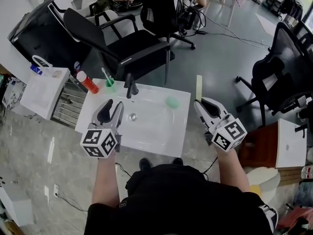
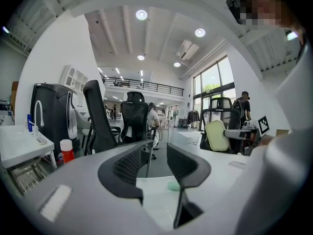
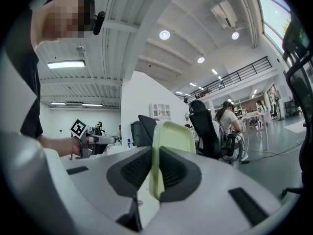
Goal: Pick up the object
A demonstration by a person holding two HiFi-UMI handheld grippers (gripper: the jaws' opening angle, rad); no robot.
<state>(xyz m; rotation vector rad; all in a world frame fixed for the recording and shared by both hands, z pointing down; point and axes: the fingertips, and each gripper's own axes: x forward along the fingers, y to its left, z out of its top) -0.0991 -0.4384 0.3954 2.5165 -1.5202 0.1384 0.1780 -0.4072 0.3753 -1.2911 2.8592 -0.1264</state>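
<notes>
A pale yellow-green flat tray (image 3: pixel 173 146) stands upright between my right gripper's (image 3: pixel 155 163) pads, which are shut on its lower edge. In the head view the tray (image 1: pixel 199 85) shows edge-on, rising from the right gripper (image 1: pixel 200 105) just off the right side of the white sink basin (image 1: pixel 161 131). My left gripper (image 1: pixel 113 107) hovers over the basin's left part, open with nothing between its fingers (image 2: pixel 122 168). A small green soap-like lump (image 1: pixel 171 102) lies on the basin's far right; in the left gripper view the lump (image 2: pixel 174 184) sits beyond the jaws.
A black faucet (image 1: pixel 130 87), a green cup with a toothbrush (image 1: pixel 110 82) and a red bottle (image 1: pixel 88 82) stand along the basin's back. Black office chairs (image 1: pixel 127 48) are behind, with another chair (image 1: pixel 279 77) at right. A white box (image 1: pixel 43 92) is at left.
</notes>
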